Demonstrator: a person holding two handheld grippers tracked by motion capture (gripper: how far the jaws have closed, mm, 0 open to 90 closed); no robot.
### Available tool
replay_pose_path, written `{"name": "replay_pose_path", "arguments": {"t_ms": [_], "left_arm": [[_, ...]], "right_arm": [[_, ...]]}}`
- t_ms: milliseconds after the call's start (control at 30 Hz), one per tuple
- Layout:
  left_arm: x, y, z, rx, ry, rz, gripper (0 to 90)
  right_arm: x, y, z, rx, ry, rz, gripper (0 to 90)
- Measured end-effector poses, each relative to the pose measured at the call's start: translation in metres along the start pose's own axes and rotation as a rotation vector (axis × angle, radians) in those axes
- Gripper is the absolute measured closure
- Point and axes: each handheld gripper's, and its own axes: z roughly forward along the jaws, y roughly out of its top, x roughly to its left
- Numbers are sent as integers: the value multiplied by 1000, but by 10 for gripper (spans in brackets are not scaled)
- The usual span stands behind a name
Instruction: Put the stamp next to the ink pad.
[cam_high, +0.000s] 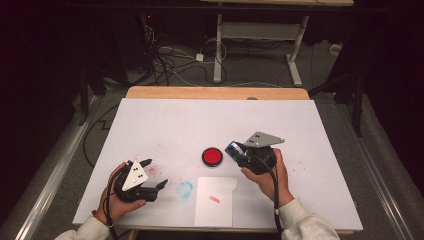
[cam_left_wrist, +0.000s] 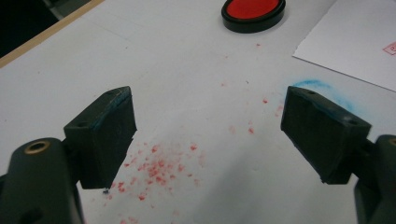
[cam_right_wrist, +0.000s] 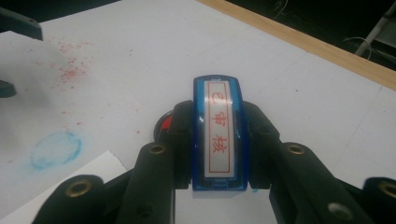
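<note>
A blue stamp (cam_right_wrist: 219, 135) with a white label of red characters sits clamped between the jaws of my right gripper (cam_right_wrist: 219, 116). In the high view that right gripper (cam_high: 240, 152) hovers just right of the round red ink pad (cam_high: 212, 156), stamp (cam_high: 233, 148) pointing at it. The pad (cam_right_wrist: 164, 125) peeks out behind the stamp. My left gripper (cam_high: 156, 173) is held at the table's front left, jaws wide apart and empty. In its own view the left gripper (cam_left_wrist: 208, 107) faces red ink specks (cam_left_wrist: 156, 170), with the ink pad (cam_left_wrist: 253, 14) farther off.
A white sheet (cam_high: 215, 200) with a small red stamp mark (cam_high: 214, 199) lies near the front edge, between the hands. A blue smudge (cam_high: 184, 190) stains the white table cover (cam_high: 200, 120) left of the sheet. The table's wooden far edge (cam_high: 215, 93) borders cables and a desk frame.
</note>
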Motion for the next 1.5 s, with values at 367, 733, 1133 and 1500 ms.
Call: {"name": "replay_pose_path", "arguments": {"t_ms": [367,733,1133,1500], "left_arm": [[-1,-7,-4,15,4,-26,176],[-3,-8,0,34,-11,-13,176],[-4,-7,2,32,-17,1,176],[-4,-6,3,36,-19,3,176]], "right_arm": [[-7,-3,28,87,-38,7,691],[-6,-11,51,162,-91,32,691],[-10,-23,65,197,-100,91,688],[-3,-24,72,200,-88,85,663]]}}
